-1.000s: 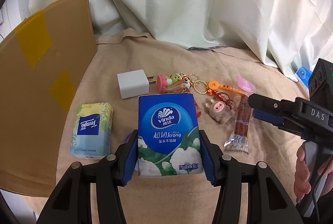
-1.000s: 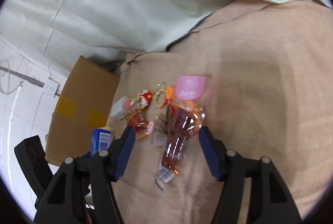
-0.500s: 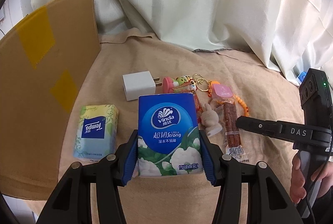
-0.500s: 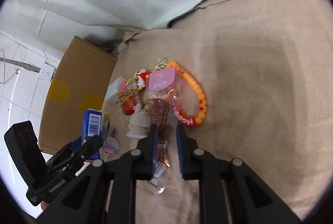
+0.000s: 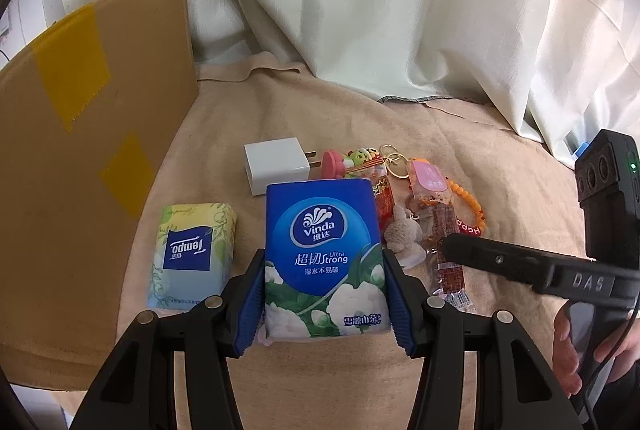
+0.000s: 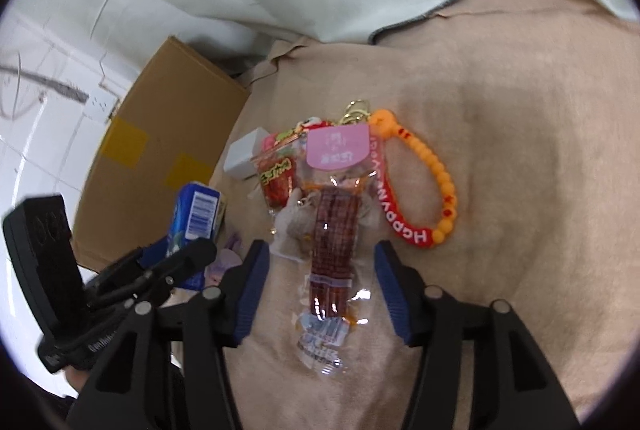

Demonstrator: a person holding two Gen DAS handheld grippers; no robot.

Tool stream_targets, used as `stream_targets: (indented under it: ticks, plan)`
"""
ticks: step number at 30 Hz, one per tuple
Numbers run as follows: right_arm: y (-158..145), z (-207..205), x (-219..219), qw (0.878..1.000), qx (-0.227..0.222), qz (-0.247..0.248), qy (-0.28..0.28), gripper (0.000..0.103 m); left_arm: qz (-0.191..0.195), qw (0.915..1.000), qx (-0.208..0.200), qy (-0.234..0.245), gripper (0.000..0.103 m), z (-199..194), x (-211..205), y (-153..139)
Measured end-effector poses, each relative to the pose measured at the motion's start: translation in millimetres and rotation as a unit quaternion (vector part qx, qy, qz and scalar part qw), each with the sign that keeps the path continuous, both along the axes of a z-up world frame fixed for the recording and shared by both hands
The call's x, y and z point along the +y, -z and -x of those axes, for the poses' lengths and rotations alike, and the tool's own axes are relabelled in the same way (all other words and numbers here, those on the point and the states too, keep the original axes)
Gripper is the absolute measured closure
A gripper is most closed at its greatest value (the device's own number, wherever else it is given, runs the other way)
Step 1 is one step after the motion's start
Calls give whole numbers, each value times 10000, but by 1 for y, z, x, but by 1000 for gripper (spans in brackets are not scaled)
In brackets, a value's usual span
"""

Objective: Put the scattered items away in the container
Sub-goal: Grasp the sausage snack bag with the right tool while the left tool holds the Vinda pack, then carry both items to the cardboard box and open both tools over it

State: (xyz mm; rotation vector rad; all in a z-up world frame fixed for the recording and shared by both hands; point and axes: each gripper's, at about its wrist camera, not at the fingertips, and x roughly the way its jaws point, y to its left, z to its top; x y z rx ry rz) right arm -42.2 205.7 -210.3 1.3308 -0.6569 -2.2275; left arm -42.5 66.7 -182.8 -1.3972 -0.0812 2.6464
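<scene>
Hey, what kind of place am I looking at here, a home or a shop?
Probably a home or a makeshift recording corner: a tan cloth covers the surface, pale curtains hang behind, and a cardboard box stands beside tiled wall with a socket.

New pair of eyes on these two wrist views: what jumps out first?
The blue Vinda tissue pack fills the centre of the left wrist view, clamped between the left gripper's blue pads. In the right wrist view, the open right gripper straddles a clear-wrapped red snack stick lying on the beige cloth, an orange bead bracelet just beyond. A cardboard box stands at the left.
</scene>
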Motion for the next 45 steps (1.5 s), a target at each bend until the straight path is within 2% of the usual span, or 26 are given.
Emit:
stream_targets:
  ticks: [1,3,8,12,15,20,22,27,33,38,45]
  plan:
    - [-1,-1,-2,10000,10,-58,-48,67,-7,10000,1,-12,48,0,-1,0]
    - [-5,-2,-6,9997,145,-125,-146,75,-13,10000,13,-35,48,1,-2,-1]
    - [-21,-7,-17,9974,482,-412,-336,78,-1,10000,-15,-90,48,4,-6,3]
    - [-31,-14,-32,9903,860,-964,-518,97,15,9998,-102,-166,48,8,-8,13]
    - [-37,-19,-44,9838,1079,-1268,-670,97,9,9999,-33,-167,48,9,-7,14]
    - [-29,-12,-40,9863,901,-1179,-716,97,27,9999,-34,-142,49,11,-7,15]
    - [-33,-14,-40,9850,1027,-1173,-744,100,34,9999,-35,-152,48,11,-7,15]
    - [-57,-22,-42,9802,1487,-1198,-532,102,-7,9998,65,-203,49,10,-8,10]
    - [-70,-23,-37,9754,1643,-1426,-347,102,-7,9996,207,-174,49,9,-11,2]
    - [-72,-22,-32,9747,1599,-1545,-205,102,-22,9993,329,-179,49,7,-13,-6]
    - [-106,-31,-25,9669,2001,-1572,187,102,-4,9973,722,-162,49,4,-14,-38]
